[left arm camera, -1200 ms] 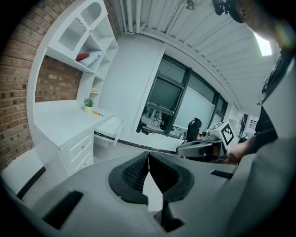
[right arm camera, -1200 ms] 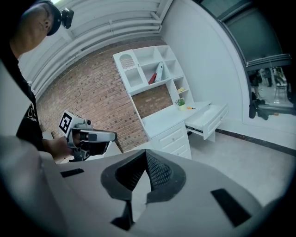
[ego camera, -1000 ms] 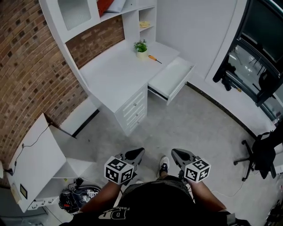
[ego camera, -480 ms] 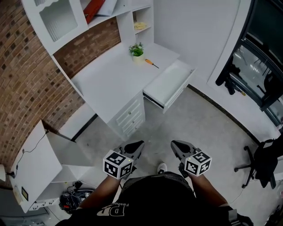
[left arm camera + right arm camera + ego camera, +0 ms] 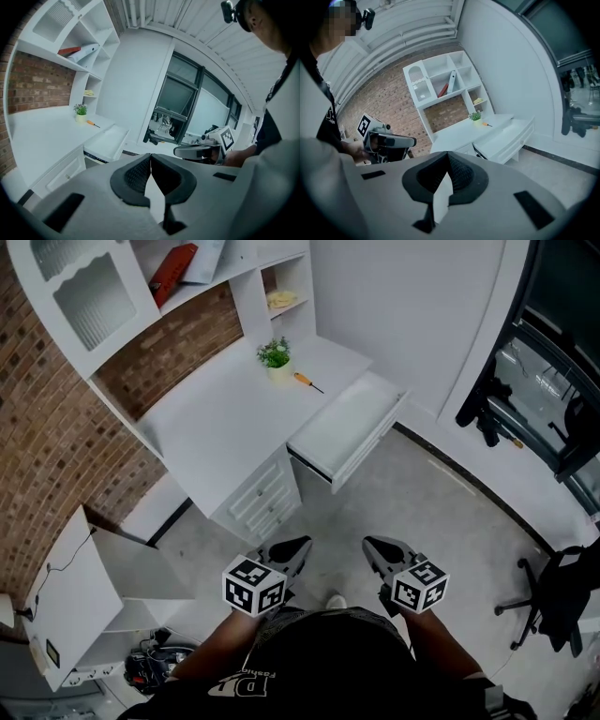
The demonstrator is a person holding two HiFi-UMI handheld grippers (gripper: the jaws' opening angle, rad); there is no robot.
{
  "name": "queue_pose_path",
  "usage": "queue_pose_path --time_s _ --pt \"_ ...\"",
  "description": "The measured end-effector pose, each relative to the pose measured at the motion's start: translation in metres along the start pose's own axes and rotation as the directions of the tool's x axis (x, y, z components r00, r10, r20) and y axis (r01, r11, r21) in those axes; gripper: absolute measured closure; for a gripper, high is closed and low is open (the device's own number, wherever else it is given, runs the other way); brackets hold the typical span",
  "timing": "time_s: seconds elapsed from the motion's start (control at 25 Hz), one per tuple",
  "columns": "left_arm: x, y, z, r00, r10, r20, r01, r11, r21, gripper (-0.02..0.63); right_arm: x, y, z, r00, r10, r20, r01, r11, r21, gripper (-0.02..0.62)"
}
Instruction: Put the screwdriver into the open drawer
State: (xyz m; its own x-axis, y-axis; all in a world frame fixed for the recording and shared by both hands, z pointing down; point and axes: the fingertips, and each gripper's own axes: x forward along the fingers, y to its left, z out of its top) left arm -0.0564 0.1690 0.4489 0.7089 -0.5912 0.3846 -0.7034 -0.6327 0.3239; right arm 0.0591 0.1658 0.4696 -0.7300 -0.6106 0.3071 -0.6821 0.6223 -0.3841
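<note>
An orange-handled screwdriver [image 5: 306,382] lies on the white desk [image 5: 225,418], beside a small potted plant [image 5: 275,356]. It also shows small and far off in both gripper views, as the screwdriver [image 5: 92,123] and the screwdriver [image 5: 486,124]. The open drawer [image 5: 345,430] sticks out from the desk's right end, pale and empty inside. My left gripper [image 5: 298,547] and right gripper [image 5: 370,547] are held low in front of the person's body, well short of the desk. Both are shut with nothing between the jaws.
A tall white shelf unit [image 5: 141,287] with an orange item stands over the desk, against a brick wall. A stack of small drawers [image 5: 258,501] fronts the desk. A white box [image 5: 66,596] and cables lie at lower left. Dark chairs [image 5: 553,587] and glass doors stand at right.
The person has walked toward the desk with both grippers held in front. The desk and open drawer now sit closer and further left in the head view. Both grippers stayed shut.
</note>
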Motion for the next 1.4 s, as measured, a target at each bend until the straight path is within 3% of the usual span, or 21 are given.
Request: queue_pose_path --time_s 0.32,0.68,1.4 --pt "0.019 0.009 -0.006 0.998 0.03 -0.05 -0.031 0.999 -0.022 0.588 0.005 -0.029 -0.01 1.0 0.001 -0.021 0.0 0.998 0.062 0.592" --pt "0.044 0.039 0.001 0.999 0.009 -0.052 -0.012 0.999 -0.042 0.588 0.035 -0.051 -0.002 0.999 -0.006 -0.046 0.008 0.998 0.055 0.592" --pt "0.125 0.171 0.106 0.996 -0.082 -0.038 0.083 0.996 0.024 0.588 0.157 -0.11 0.099 0.996 -0.078 -0.045 0.078 0.997 0.002 0.592"
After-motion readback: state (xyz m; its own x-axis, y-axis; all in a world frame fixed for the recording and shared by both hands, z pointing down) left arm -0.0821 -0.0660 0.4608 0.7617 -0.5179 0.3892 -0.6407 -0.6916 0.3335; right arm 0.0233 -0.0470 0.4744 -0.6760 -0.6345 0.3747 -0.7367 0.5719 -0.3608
